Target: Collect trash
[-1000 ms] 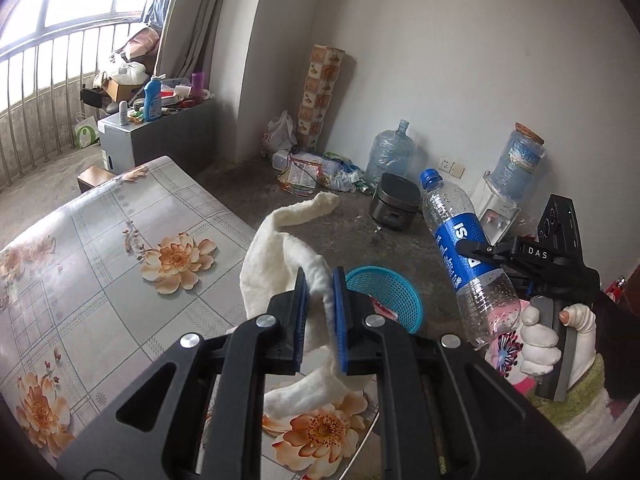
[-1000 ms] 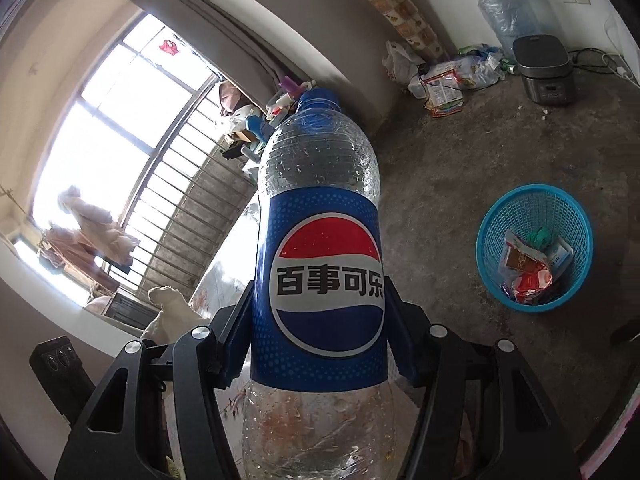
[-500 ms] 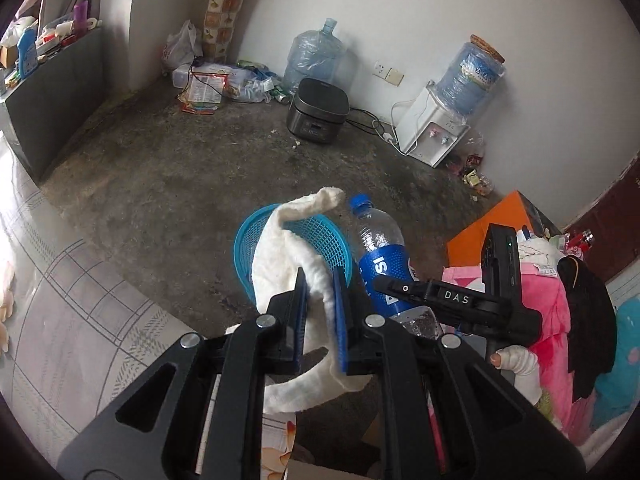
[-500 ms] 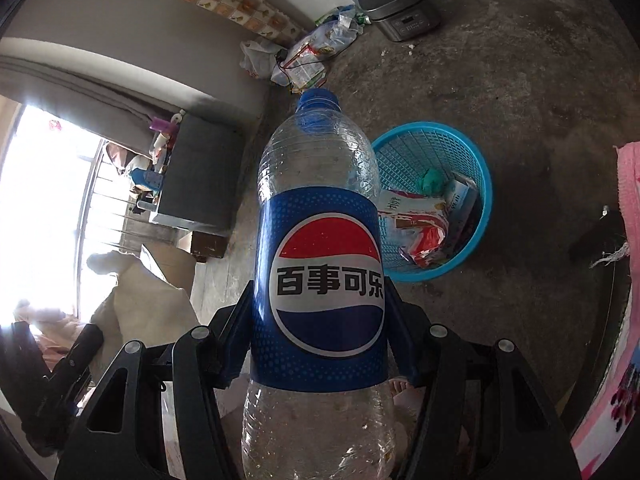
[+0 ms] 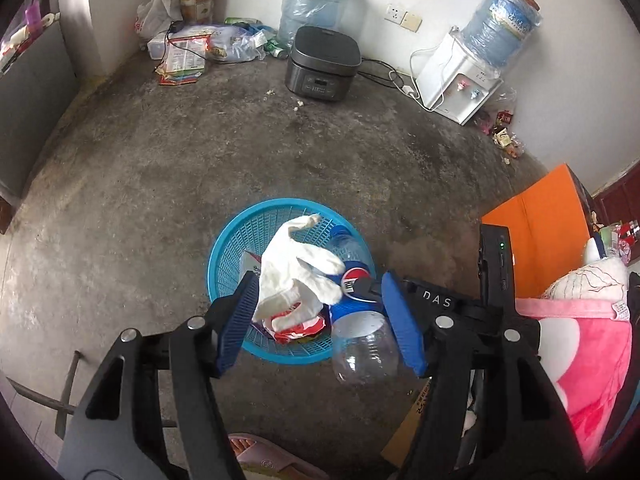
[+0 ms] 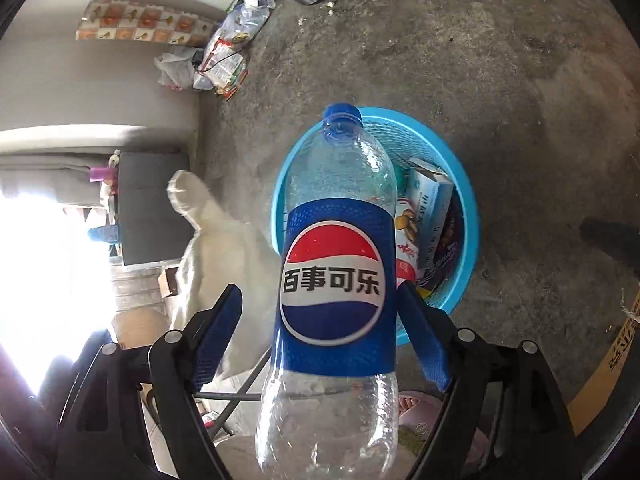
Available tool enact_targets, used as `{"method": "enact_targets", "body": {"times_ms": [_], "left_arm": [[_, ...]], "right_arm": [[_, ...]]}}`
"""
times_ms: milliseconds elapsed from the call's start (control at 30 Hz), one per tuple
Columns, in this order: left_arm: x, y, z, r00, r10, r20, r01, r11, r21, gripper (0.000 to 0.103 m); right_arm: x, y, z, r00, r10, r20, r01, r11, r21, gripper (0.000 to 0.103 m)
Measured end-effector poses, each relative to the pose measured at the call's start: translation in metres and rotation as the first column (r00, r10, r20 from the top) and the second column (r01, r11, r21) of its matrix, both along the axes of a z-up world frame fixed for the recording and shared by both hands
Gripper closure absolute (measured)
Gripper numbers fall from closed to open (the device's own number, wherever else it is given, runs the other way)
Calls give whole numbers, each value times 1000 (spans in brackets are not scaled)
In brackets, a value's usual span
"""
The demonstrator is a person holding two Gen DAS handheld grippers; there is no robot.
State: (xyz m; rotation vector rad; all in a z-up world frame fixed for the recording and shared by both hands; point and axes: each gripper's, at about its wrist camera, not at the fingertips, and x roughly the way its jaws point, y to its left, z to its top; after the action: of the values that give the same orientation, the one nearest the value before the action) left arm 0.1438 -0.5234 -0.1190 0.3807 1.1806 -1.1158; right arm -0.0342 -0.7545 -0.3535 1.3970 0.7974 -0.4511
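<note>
Both tongs have swung down over the blue basket (image 5: pixel 224 264) and are opening: the Pepsi bottle (image 6: pixel 332 276) stands loose between the spread right tongs (image 6: pixel 320 332), the white cloth (image 5: pixel 296 276) apparently free beside the left tongs (image 5: pixel 320 316).

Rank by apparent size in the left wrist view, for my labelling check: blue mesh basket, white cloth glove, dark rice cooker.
1. Blue mesh basket
2. White cloth glove, though nearness to the camera inflates it
3. Dark rice cooker

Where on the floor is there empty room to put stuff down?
Bare concrete floor stretches between the blue basket and the rice cooker. It is crowded by the wall: bags and wrappers, water jug, water dispenser.
</note>
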Motion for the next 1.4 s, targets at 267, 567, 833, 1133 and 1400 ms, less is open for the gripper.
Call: {"method": "enact_targets", "body": {"times_ms": [267,567,833,1133,1400], "left_arm": [[-5,64,38,999,37,-4,-37,996,-77,43],[-27,206,150,965,233,119,-190,937,-294,16],[-51,357,176,635,698,332,-653,714,-253,9],[-109,463,151,401,829,389,-843,501,-197,9],[-126,491,114,403,862,309,-888,450,-97,9]], "right_arm": [[-13,12,-2,998,21,58,-18,999,-37,26],[12,82,135,959,267,100,-161,797,-583,26],[-15,232,279,835,510,209,11,364,-931,6],[-32,364,310,723,675,145,2,208,-978,6],[-34,413,278,695,681,-230,-307,-8,-952,6]]}}
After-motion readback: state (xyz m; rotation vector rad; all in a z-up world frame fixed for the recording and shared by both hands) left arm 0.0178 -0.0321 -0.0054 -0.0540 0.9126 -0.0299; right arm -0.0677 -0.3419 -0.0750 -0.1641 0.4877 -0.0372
